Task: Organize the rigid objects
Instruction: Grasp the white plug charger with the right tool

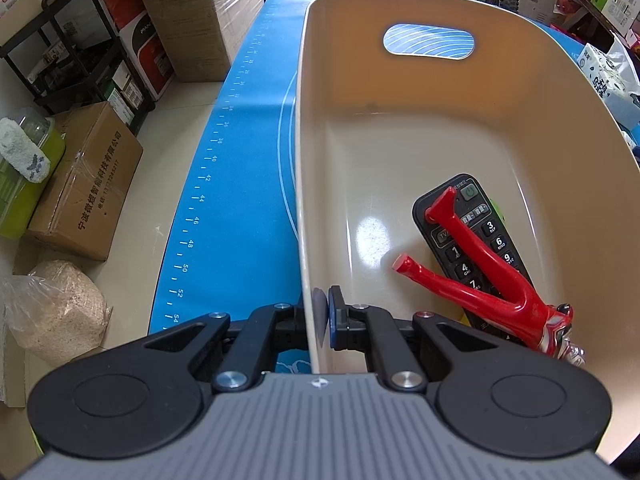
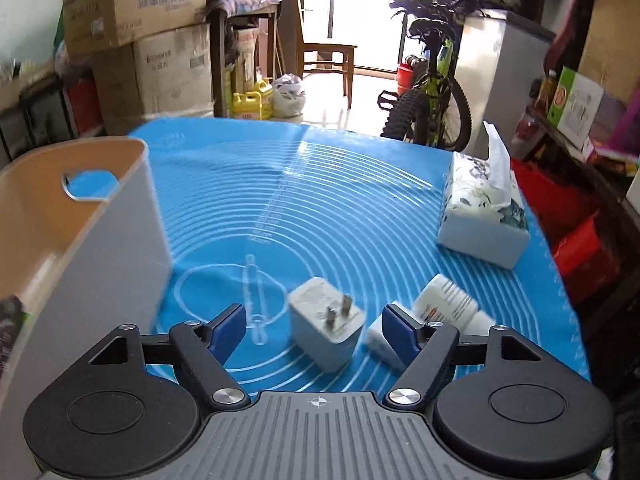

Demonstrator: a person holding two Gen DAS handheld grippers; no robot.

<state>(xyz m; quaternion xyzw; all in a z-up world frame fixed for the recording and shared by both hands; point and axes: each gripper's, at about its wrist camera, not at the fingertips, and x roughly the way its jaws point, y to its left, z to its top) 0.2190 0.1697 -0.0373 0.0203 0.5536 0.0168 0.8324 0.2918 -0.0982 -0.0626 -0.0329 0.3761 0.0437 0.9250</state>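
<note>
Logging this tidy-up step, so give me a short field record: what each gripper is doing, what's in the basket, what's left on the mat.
left gripper: shut on the beige basket wall
right gripper: open, charger plug between the fingers, untouched
in basket: remote control, red pliers
on blue mat: charger plug, white bottle, tissue pack

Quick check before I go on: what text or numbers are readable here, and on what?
"TV", "1", "3", "4", "6", "7", "9": remote keys.
"40" through "54", even steps: mat edge ruler.
"宁波微煜智能科技有限公司": floor carton.
Bottle label, tissue pack print, mat centre figures: too blurred.
</note>
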